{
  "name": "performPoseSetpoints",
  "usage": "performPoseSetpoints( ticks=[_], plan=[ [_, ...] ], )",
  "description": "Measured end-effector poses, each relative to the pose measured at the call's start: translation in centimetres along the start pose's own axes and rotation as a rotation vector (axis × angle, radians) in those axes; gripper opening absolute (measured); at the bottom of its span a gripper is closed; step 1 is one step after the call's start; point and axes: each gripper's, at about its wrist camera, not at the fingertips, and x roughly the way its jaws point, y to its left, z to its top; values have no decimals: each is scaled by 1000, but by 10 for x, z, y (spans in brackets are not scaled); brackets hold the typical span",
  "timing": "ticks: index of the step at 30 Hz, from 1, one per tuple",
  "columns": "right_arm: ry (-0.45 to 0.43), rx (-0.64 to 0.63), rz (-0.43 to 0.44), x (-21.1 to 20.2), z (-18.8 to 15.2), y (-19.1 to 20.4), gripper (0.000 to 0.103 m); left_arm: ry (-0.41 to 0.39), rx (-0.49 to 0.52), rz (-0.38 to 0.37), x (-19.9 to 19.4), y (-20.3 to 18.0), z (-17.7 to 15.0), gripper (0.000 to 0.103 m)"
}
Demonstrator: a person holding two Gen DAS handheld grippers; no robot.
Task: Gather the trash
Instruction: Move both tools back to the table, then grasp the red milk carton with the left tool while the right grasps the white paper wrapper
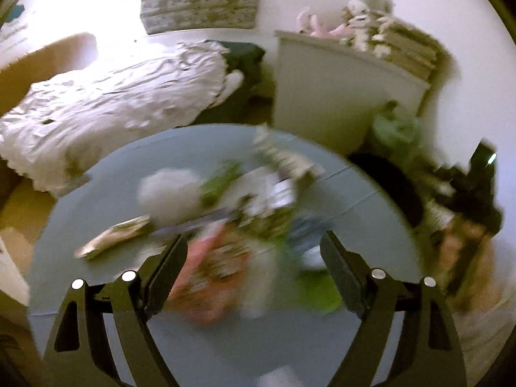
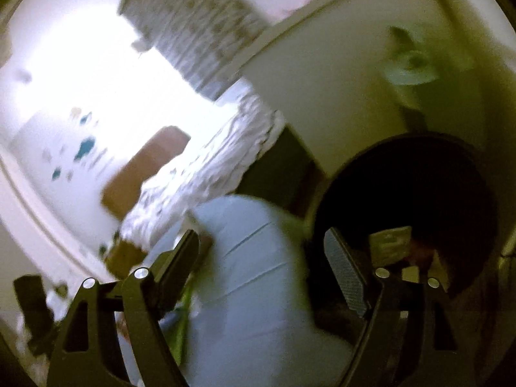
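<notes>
Litter heap (image 1: 245, 225) on a round pale-blue table (image 1: 96, 200), left wrist view, blurred by motion. The heap lies at the table's centre: a white crumpled wad (image 1: 171, 193), a flat wrapper (image 1: 113, 237) lying apart at its left edge, pink (image 1: 206, 258) and green (image 1: 319, 293) scraps of packaging, and printed paper (image 1: 277, 190). Judged from appearance, these pieces are light, soft and easily crushed; foil and film may be slippery, so each is best pinched across a raised fold or crumpled bulge, not at a flat edge.

Left gripper (image 1: 254, 251): jaws wide apart, nothing between the pads, poised above the near side of the heap; contact with any piece cannot be told.

Right gripper (image 2: 261, 248): jaws likewise wide apart and empty, straddling the table's edge (image 2: 245, 258). Just beside that edge stands a dark round bin (image 2: 403, 193), with some packaging (image 2: 390, 245) visible inside; it is the likely receptacle. A bed with white bedding (image 1: 113, 109) lies beyond the table.
</notes>
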Motion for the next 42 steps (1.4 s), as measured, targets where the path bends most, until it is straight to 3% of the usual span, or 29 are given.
performPoseSetpoints(
  ticks=[8,13,17,19,21,22,24,34,37,42],
  plan=[
    [197,-303,66,64,13,123,79,62,30,-50,25,50,-11,83],
    [361,-416,-25,141,15,169,79,105,109,-76,48,44,-8,71],
    [492,-443,-150,198,2,172,79,122,147,-96,59,35,-10,63],
    [530,-444,-179,215,-4,167,72,120,157,-103,61,32,-10,55],
    [548,-445,-178,219,-10,161,46,122,178,-88,63,29,-12,39],
    [552,-449,-176,219,-12,161,44,121,197,-74,63,26,-14,36],
    [536,-450,-153,213,-14,161,37,113,207,-66,62,24,-15,35],
    [290,-295,69,105,11,150,35,15,62,-121,17,34,-11,35],
    [211,-255,96,70,16,138,35,-13,36,-151,3,29,1,35],
    [89,-181,67,19,24,105,35,-40,27,-209,-1,3,24,35]
  ],
)
